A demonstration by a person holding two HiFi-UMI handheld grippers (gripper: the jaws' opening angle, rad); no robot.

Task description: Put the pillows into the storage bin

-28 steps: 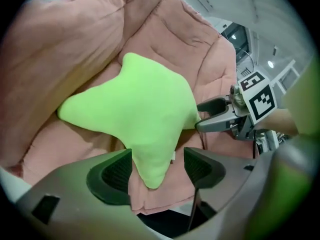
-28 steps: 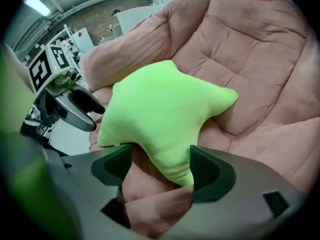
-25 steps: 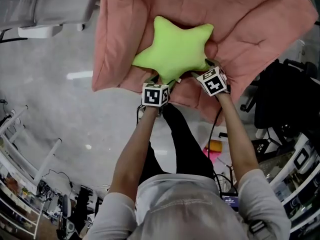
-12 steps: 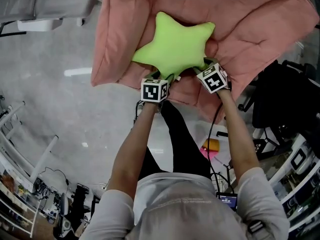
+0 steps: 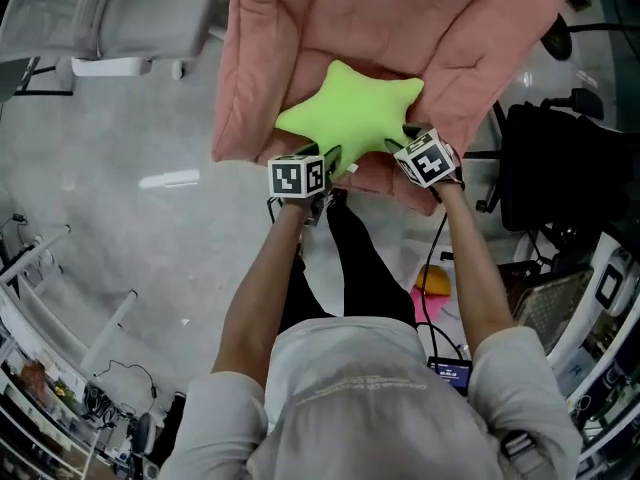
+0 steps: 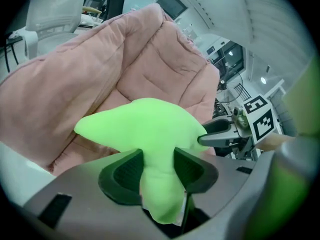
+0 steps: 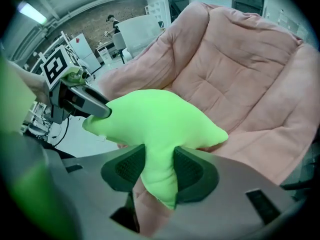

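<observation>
A bright green star-shaped pillow (image 5: 350, 113) lies on the seat of a pink padded chair (image 5: 300, 28). My left gripper (image 5: 330, 160) has the star's near-left point between its jaws. In the left gripper view both pads squeeze that point (image 6: 158, 166), and the jaws are closing on it. My right gripper (image 5: 400, 140) is at the near-right point. There the right gripper view shows the pads pinching the green fabric (image 7: 159, 166), also closing. Each gripper view shows the other gripper's fingers (image 6: 220, 134) (image 7: 85, 101) at the pillow's far side.
A grey chair (image 5: 100, 18) stands at the upper left and a black chair (image 5: 560, 178) at the right. Metal racks (image 5: 60, 298) line the lower left. Cables and a pink and yellow item (image 5: 430, 283) lie on the floor by the person's legs.
Both sets of jaws have narrowed onto the star pillow's two near points. The chair and pillow now sit slightly further right in the head view.
</observation>
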